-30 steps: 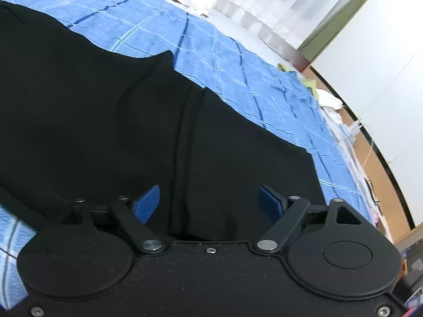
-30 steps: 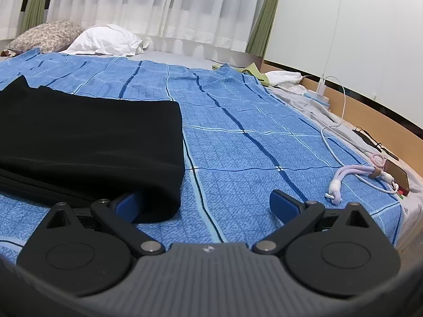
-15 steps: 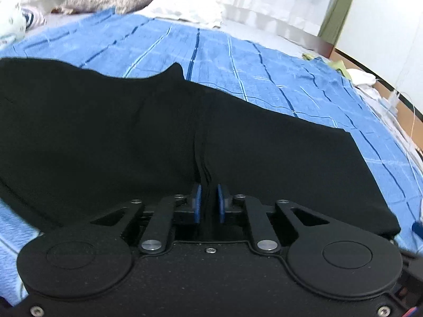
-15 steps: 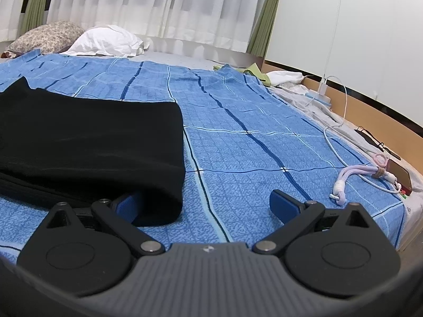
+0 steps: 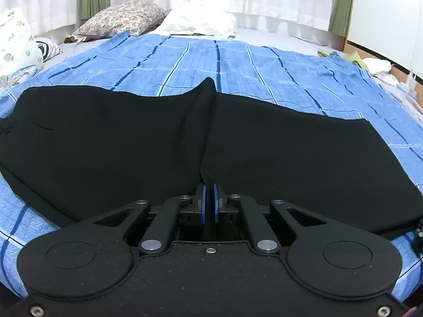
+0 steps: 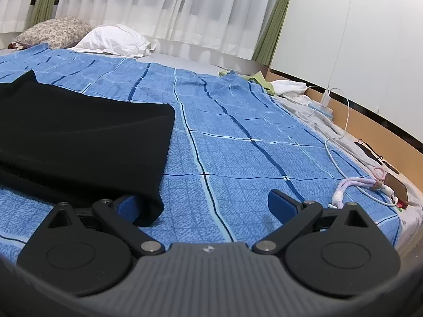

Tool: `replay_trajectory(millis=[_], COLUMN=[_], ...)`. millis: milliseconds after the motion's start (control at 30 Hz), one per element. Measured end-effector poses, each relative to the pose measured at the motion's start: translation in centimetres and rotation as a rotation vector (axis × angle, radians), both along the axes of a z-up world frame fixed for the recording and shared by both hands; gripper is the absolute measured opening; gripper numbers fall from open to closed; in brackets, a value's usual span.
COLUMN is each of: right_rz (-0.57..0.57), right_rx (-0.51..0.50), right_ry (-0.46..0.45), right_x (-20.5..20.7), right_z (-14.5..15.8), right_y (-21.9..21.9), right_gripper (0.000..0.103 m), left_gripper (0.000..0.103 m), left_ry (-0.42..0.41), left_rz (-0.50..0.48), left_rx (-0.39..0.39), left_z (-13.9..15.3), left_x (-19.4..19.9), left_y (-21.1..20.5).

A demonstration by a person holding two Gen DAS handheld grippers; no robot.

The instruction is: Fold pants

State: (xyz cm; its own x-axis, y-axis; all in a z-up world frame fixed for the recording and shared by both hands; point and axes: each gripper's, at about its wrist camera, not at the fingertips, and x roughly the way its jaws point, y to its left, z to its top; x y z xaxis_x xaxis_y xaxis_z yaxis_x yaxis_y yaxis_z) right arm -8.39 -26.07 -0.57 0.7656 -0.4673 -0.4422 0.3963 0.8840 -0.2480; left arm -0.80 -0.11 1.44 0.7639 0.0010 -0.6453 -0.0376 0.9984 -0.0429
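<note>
Black pants (image 5: 132, 132) lie spread sideways across a blue checked bedspread (image 5: 238, 60). My left gripper (image 5: 208, 198) is shut on the pants' near edge, pinching a fold that runs away from me to a raised peak. In the right wrist view the pants (image 6: 79, 137) fill the left side, their end reaching the near left. My right gripper (image 6: 203, 206) is open just above the bedspread (image 6: 251, 158); its left finger (image 6: 129, 206) sits against the pants' corner, the right finger over bare cloth.
Pillows (image 5: 121, 18) and a white cushion (image 6: 113, 41) lie at the far end under white curtains. A white cable (image 6: 341, 142), a pink strap (image 6: 354, 185) and a phone (image 6: 396, 189) lie at the right edge. Folded clothes (image 5: 18, 42) are far left.
My left gripper went from open over the pants to shut on a fold at their near edge and levelled out, bringing the pillows into view. My right gripper stayed open and shifted slightly.
</note>
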Motion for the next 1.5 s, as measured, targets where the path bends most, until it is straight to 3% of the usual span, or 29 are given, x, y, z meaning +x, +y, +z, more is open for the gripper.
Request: replay_trajectory(millis=[167,233,300,400,433,467,500,633,767,1133,1167,1333,1500], right_rz=[-0.004,-0.004,0.028,0.095,0.105,0.114,0.122,0.106,0.102,0.081,0.084,0.131,0.188], right_rx=[0.023,0.054,0.096,0.114,0.114,0.109,0.079,-0.048,-0.149,-0.179,-0.167,-0.119,0.014], right_ry=[0.000,-0.002,-0.007,-0.002,0.001,0.008,0.014,-0.030,-0.006,0.073,0.069,0.069,0.044], right_x=[0.0,0.0,-0.1,0.4,0.6,0.9,1.0,0.0,-0.6,-0.9,-1.1,-2.7,-4.2], right_z=[-0.1,-0.1,0.2,0.1,0.1,0.1,0.2,1.6,1.3,-0.9,-0.7,0.3,2.3], right_y=[-0.5,-0.7,-0.5,0.5,0.8,1.1,1.4,2.7,3.7,4.5,4.4,4.6,4.6], right_gripper=[0.101,0.096,0.083,0.053,0.030,0.018,0.015,0.015,0.015,0.019,0.037,0.050,0.063], left_gripper=[0.007,0.007,0.007,0.007,0.007,0.007,0.007,0.008,0.008,0.007,0.007,0.012,0.037], left_ry=[0.019,0.006,-0.004,-0.015,-0.016,-0.014,-0.011,0.004,0.000,-0.013,-0.015,-0.009,0.005], left_rz=[0.000,-0.014,-0.019,-0.020,-0.021,-0.022,-0.022,-0.028,-0.042,-0.080,-0.082,-0.095,-0.099], left_rx=[0.027,0.064,0.094,0.111,0.111,0.110,0.105,0.097,0.096,0.101,0.099,0.084,0.061], left_z=[-0.7,-0.8,-1.0,-1.2,-1.2,-1.2,-1.2,-1.1,-1.1,-1.2,-1.1,-0.6,0.2], left_x=[0.0,-0.1,-0.4,-0.5,-0.5,-0.5,-0.5,-0.5,-0.8,-1.3,-1.3,-1.5,-1.8], left_y=[0.5,0.2,-0.2,-0.6,-0.5,-0.5,-0.5,-0.5,-0.6,-0.3,-0.3,0.0,1.2])
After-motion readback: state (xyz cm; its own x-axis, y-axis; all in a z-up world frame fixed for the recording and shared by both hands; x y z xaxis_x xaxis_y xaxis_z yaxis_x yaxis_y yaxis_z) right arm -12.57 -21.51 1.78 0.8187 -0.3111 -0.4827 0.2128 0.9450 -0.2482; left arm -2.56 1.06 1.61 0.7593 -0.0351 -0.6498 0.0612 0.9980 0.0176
